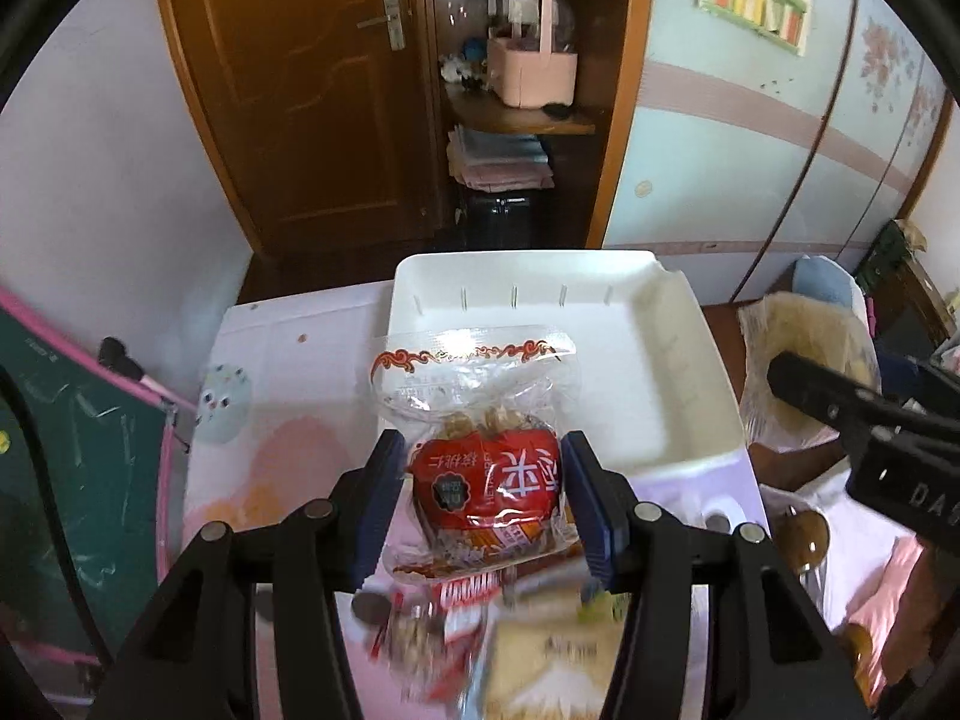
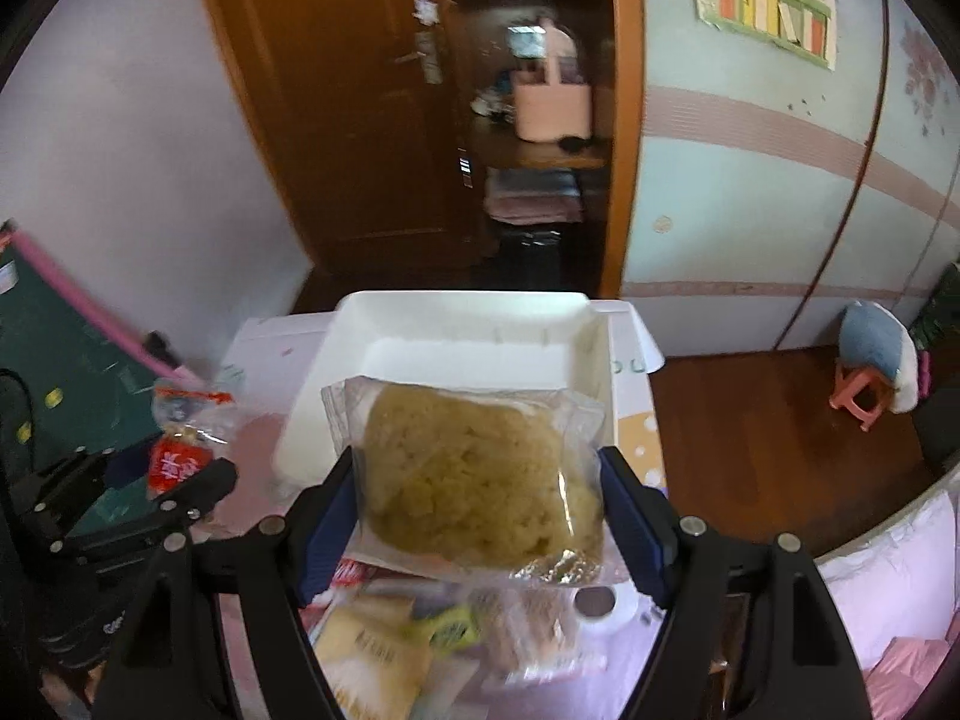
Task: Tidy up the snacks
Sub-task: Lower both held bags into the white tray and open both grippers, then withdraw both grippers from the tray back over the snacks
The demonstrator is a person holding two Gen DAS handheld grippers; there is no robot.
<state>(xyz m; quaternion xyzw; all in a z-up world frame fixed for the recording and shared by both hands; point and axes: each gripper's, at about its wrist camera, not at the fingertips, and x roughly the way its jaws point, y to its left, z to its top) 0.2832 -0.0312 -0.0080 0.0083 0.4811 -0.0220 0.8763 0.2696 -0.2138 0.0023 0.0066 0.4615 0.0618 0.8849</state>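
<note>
Both jaws clamp 1 packet each, red snack packet [image 1: 483, 483] and yellow noodle-like packet [image 2: 480, 480], raised over the white tray [image 1: 690, 372] for dropping in

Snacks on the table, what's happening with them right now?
A person is sorting snacks with two handheld grippers. The left gripper is clamped on a red date packet, and the right gripper grips a yellowish cake packet. Both are held up near the white tray, which looks empty. More snacks lie below.
</note>
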